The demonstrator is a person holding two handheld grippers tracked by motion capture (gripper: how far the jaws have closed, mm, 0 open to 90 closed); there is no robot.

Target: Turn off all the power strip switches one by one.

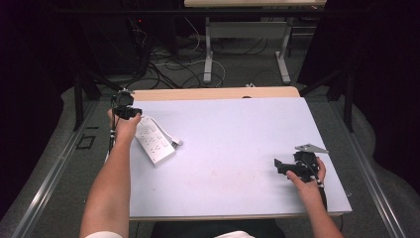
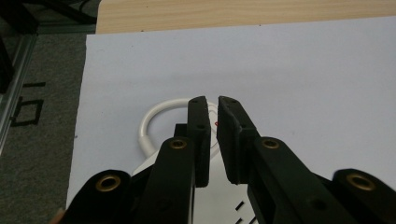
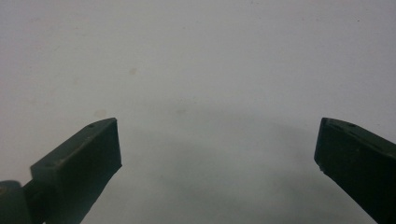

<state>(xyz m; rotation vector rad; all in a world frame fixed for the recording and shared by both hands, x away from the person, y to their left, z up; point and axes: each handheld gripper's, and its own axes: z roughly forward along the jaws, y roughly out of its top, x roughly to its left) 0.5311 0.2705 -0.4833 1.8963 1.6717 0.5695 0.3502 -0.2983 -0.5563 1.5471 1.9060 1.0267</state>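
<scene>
A white power strip [image 1: 154,141] lies slanted near the table's left edge, its white cable [image 2: 148,125] curling in a loop at the far end. My left gripper [image 1: 127,112] hangs over that far end. In the left gripper view [image 2: 212,101] its jaws stand almost together with a thin slit between the pads. Through the slit I see the strip's white end and a bit of red. I cannot tell whether the pads pinch the cable. My right gripper [image 1: 282,167] rests at the table's right, open [image 3: 217,140], with bare table between its jaws.
The pale table top [image 1: 233,139] has a wooden strip [image 1: 213,93] along its far edge. Beyond it lie cables on the floor [image 1: 173,69] and another table's legs [image 1: 208,54]. A metal rail [image 1: 54,168] runs along the left.
</scene>
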